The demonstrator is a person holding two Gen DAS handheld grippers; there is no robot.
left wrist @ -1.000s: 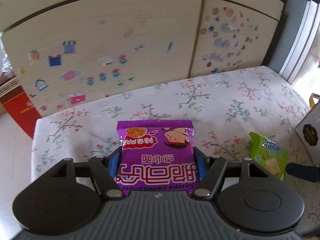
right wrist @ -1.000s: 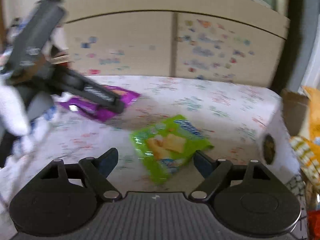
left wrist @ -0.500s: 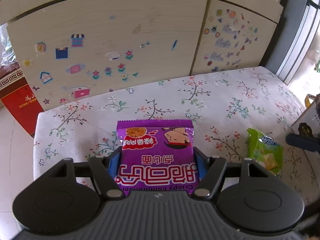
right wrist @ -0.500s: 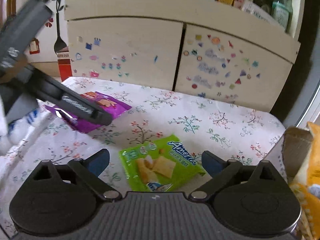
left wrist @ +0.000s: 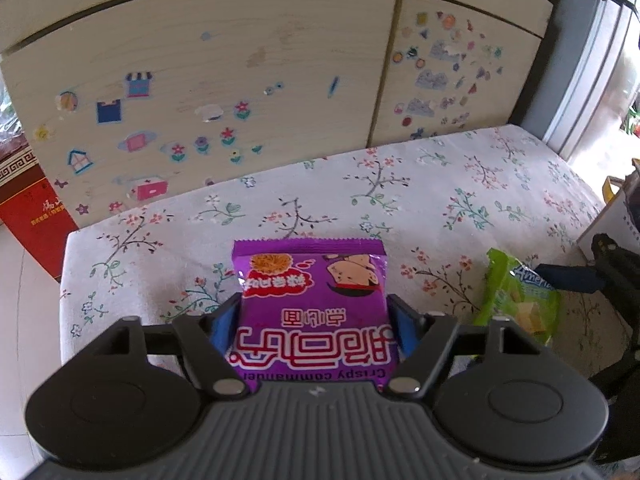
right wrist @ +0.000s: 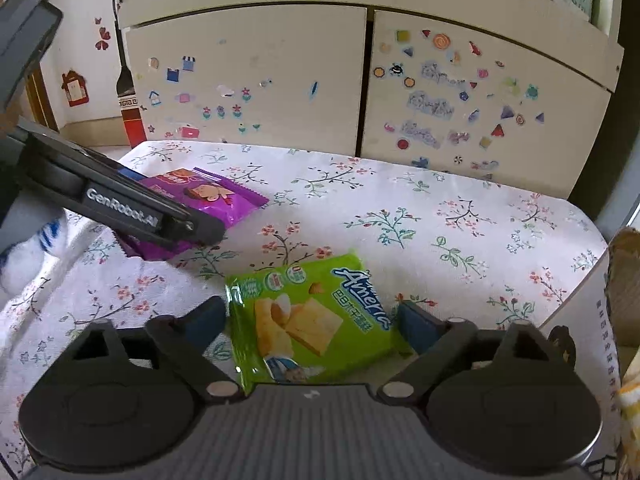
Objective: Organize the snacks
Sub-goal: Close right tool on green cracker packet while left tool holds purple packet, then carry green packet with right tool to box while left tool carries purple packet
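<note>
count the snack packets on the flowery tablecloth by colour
purple packet: 1
green packet: 1
total: 2

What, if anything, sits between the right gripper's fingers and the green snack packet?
Nothing visible. The green snack packet lies flat on the floral tablecloth, already between the fingers of the right gripper, whose jaws are closing. The purple snack packet lies apart to its left, between the left gripper's opening jaws.
</note>
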